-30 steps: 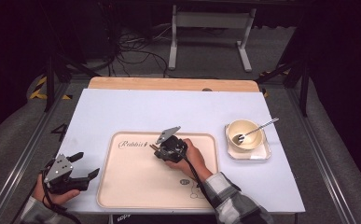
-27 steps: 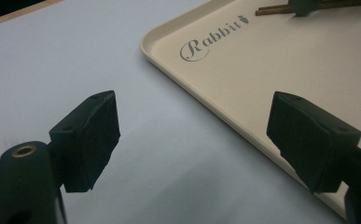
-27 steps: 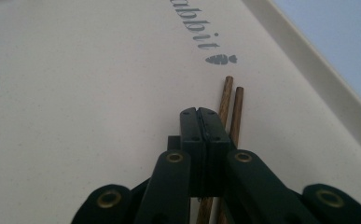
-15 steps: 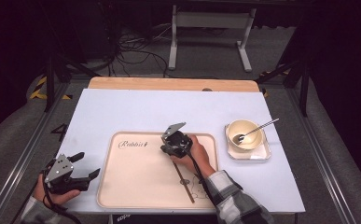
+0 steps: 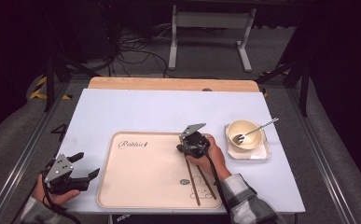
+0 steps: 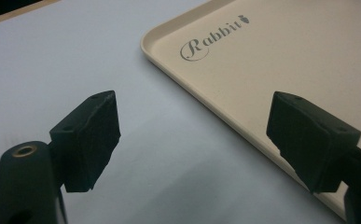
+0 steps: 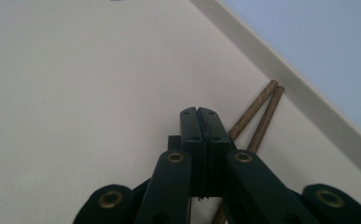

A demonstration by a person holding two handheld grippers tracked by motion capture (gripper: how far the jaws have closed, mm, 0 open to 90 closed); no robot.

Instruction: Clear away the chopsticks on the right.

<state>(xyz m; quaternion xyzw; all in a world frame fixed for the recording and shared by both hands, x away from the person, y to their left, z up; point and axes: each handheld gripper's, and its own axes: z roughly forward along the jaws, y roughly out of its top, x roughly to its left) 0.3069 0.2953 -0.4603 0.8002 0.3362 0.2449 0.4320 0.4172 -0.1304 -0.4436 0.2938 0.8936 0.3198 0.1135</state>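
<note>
Right hand-held gripper (image 5: 183,147) sits just right of centre in the high view, over the upper right part of the beige tray (image 5: 136,186), and its jaws are pressed flat together with nothing between them. Two wooden chopsticks (image 5: 197,183) lie on the tray below it, running down toward the tray's lower right corner, their upper ends under the hand. Right of the tray, on the pale blue counter (image 5: 159,109), a small square plate (image 5: 262,153) carries a cream bowl (image 5: 245,133), and a metal spoon (image 5: 258,129) leans out of that bowl toward the upper right. Over at the lower left of the frame, the left hand-held gripper (image 5: 86,166) is off the tray, jaws spread wide, holding nothing.

Left gripper view now: the left hand-held gripper (image 6: 192,140) has its two black pads far apart, bare counter (image 6: 66,56) between them, and the tray's rim (image 6: 201,100) cuts diagonally across, with the word "Rabbit" printed at the upper middle of the frame.

Right gripper view: the right hand-held gripper (image 7: 199,112) shows both pads meeting in a tight seam, low over the tray floor (image 7: 75,84). The chopsticks (image 7: 257,116) lie side by side just right of the tips, not gripped, their ends near the tray's raised edge, with blue counter (image 7: 327,51) at the upper right.
</note>
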